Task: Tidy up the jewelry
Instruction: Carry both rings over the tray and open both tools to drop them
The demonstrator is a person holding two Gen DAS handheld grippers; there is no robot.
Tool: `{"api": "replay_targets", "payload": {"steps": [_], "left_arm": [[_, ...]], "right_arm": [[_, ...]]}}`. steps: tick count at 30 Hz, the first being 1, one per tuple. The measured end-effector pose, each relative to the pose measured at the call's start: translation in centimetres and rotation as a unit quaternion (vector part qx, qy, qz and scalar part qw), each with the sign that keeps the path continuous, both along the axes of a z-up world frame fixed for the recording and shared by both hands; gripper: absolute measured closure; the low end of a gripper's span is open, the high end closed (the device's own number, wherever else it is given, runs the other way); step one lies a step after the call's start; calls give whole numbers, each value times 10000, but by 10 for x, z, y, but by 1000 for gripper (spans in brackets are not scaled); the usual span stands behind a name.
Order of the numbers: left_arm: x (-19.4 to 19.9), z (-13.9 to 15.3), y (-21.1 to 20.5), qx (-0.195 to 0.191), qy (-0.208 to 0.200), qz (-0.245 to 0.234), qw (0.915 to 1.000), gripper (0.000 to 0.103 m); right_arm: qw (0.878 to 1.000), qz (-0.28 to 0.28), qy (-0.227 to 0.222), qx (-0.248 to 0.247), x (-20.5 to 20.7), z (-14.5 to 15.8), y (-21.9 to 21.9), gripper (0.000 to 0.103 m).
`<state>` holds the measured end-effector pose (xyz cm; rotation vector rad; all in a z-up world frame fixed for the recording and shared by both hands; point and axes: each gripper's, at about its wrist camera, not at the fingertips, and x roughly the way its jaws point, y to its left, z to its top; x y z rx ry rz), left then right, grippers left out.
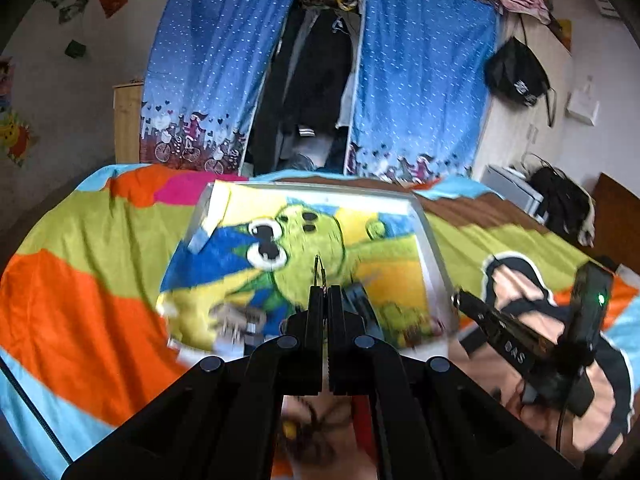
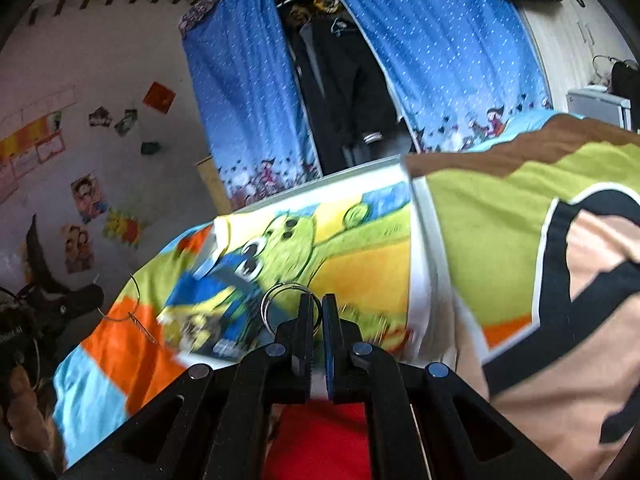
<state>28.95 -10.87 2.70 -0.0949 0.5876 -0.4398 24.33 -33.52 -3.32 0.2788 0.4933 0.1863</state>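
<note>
My left gripper [image 1: 325, 292] is shut on a thin wire hoop earring [image 1: 318, 270], seen edge-on as a sliver between the fingers; from the right wrist view it shows as a large thin hoop [image 2: 134, 300] at the left. My right gripper [image 2: 318, 304] is shut on a pair of silver ring-shaped earrings [image 2: 276, 300]; it also shows in the left wrist view [image 1: 460, 298] at the right. Both hover above a white-rimmed tray [image 1: 434, 248] lined with a green cartoon print, lying on the bed. Small blurred items [image 1: 240, 320] lie at the tray's near left.
The bed has a bright striped quilt [image 1: 80, 280]. Blue curtains [image 1: 420, 80] flank an open wardrobe behind the bed. A dark object [image 1: 358, 296] lies on the tray just beyond my left gripper. The frames are motion-blurred.
</note>
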Motion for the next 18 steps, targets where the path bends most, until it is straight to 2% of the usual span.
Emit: {"api": "replay_targets", "payload": {"steps": [5, 9, 12, 18], "left_arm": [[53, -23, -12, -62, 152, -1, 9999, 103], [83, -54, -24, 103, 448, -89, 9989, 103], [89, -71, -26, 141, 641, -94, 9978, 103], [94, -90, -19, 103, 1005, 87, 9948, 103]], "right_arm": [[9998, -103, 79, -125, 38, -12, -3, 98], [9983, -78, 371, -437, 56, -30, 2, 98], [9957, -81, 607, -699, 65, -44, 5, 98], [9934, -106, 774, -839, 68, -53, 6, 97]]}}
